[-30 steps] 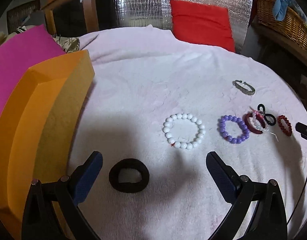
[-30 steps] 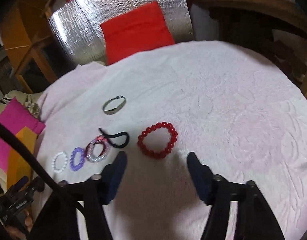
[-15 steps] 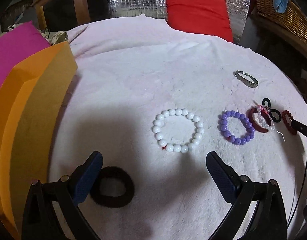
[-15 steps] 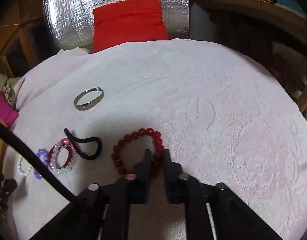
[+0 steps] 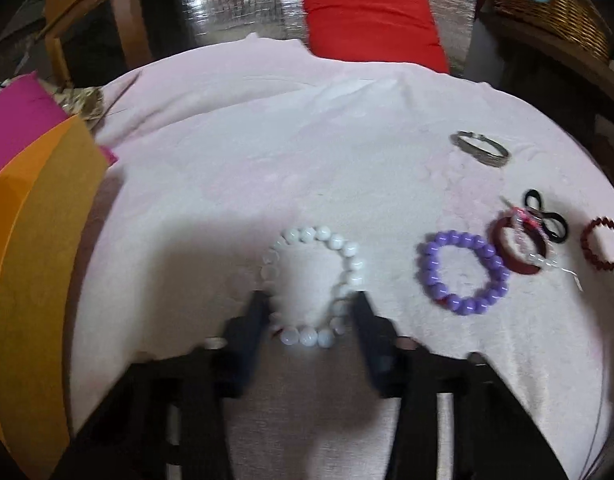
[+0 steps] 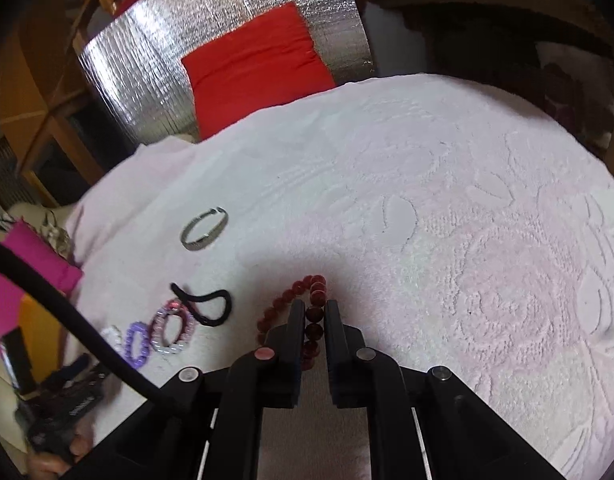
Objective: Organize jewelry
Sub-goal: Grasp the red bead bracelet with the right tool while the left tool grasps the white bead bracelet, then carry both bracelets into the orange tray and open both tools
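Note:
A white bead bracelet [image 5: 313,284] lies on the pale pink towel [image 5: 307,140]. My left gripper [image 5: 309,300] stands around its near half, jaws partly closed, fingers [image 5: 251,320] at both sides of the beads. To the right lie a purple bead bracelet [image 5: 463,274], a dark red bangle with a pink-and-clear bracelet [image 5: 521,248], a black hair tie [image 5: 545,216] and a silver cuff [image 5: 481,148]. My right gripper [image 6: 311,308] is shut on the dark red bead bracelet [image 6: 307,312], which also shows in the left wrist view [image 5: 603,248].
Orange [image 5: 35,260] and magenta [image 5: 15,120] foam blocks stand at the towel's left edge. A red cushion [image 5: 371,16] leans on silver foil at the back. A wicker basket [image 5: 547,4] sits on a shelf at the right. The towel's right half [image 6: 487,240] holds no objects.
My left gripper moved forward past the black scrunchie, now out of view, and narrowed around the white bracelet. My right gripper shut on the dark red bead bracelet, pulling it into a line.

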`<state>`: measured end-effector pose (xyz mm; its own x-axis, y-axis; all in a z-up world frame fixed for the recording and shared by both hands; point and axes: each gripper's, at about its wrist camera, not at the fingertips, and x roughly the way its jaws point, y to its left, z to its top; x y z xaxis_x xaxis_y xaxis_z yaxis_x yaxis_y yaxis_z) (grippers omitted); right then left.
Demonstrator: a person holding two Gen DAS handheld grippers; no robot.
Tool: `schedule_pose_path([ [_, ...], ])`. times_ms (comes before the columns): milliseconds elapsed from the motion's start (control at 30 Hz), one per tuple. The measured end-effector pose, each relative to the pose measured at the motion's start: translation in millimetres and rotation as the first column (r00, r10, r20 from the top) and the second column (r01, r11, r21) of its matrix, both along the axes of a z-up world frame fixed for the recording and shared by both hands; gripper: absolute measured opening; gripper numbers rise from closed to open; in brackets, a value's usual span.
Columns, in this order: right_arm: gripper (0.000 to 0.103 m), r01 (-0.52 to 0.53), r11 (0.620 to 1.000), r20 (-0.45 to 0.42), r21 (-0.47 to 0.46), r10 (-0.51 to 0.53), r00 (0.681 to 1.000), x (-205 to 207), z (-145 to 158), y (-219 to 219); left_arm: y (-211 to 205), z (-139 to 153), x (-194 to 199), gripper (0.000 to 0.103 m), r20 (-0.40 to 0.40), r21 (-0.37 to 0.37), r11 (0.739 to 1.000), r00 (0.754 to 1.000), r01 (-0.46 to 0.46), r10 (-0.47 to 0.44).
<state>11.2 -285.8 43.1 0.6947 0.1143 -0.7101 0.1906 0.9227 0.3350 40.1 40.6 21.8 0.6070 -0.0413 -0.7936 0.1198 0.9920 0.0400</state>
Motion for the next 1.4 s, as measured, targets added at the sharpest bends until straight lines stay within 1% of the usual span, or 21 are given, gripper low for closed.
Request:
schedule_pose_path([
  [33,0.011,-0.003,1.0,0.009,0.003,0.003,1.0,-2,2,1,-1,0,0,0.02,-0.006,-0.011,1.0,1.0,0.011,-0.011],
  [67,0.011,-0.008,1.0,0.017,0.008,0.007,1.0,-4,5,2,0,1,-1,0.009,-0.012,-0.035,0.999,1.0,0.02,-0.02],
  [133,0.011,-0.015,1.0,0.038,0.021,0.015,0.999,-7,10,5,1,5,-3,0.009,-0.007,-0.064,0.998,1.0,0.024,-0.024],
  [367,0.011,-0.064,0.997,0.109,0.046,0.058,0.992,-15,25,20,1,28,-17,0.009,0.047,-0.098,0.994,0.998,0.052,-0.048],
  [433,0.011,-0.079,0.995,0.125,0.066,0.07,0.99,-17,29,23,2,34,-23,0.009,0.06,-0.11,0.992,0.997,0.061,-0.054],
  [600,0.011,-0.103,0.99,0.155,0.094,0.088,0.984,-24,36,28,7,45,-37,0.009,0.076,-0.122,0.989,0.994,0.085,-0.076],
  [733,0.011,-0.128,0.982,0.177,0.138,0.103,0.979,-30,42,31,10,54,-50,0.009,0.095,-0.127,0.987,0.992,0.097,-0.085],
  [967,0.011,-0.179,0.973,0.22,0.147,0.145,0.965,-37,54,55,24,74,-70,0.009,0.137,-0.14,0.987,0.988,0.085,-0.066],
  [1133,0.011,-0.235,0.961,0.255,0.147,0.193,0.947,-41,64,83,47,92,-87,0.009,0.177,-0.158,0.986,0.984,0.062,-0.034],
  [1267,0.011,-0.295,0.945,0.274,0.14,0.249,0.929,-41,70,117,69,106,-100,0.009,0.204,-0.172,0.984,0.979,0.039,-0.003],
  [1400,0.011,-0.367,0.921,0.294,0.133,0.317,0.902,-42,77,158,100,121,-117,0.009,0.244,-0.188,0.982,0.969,0.002,0.045],
])
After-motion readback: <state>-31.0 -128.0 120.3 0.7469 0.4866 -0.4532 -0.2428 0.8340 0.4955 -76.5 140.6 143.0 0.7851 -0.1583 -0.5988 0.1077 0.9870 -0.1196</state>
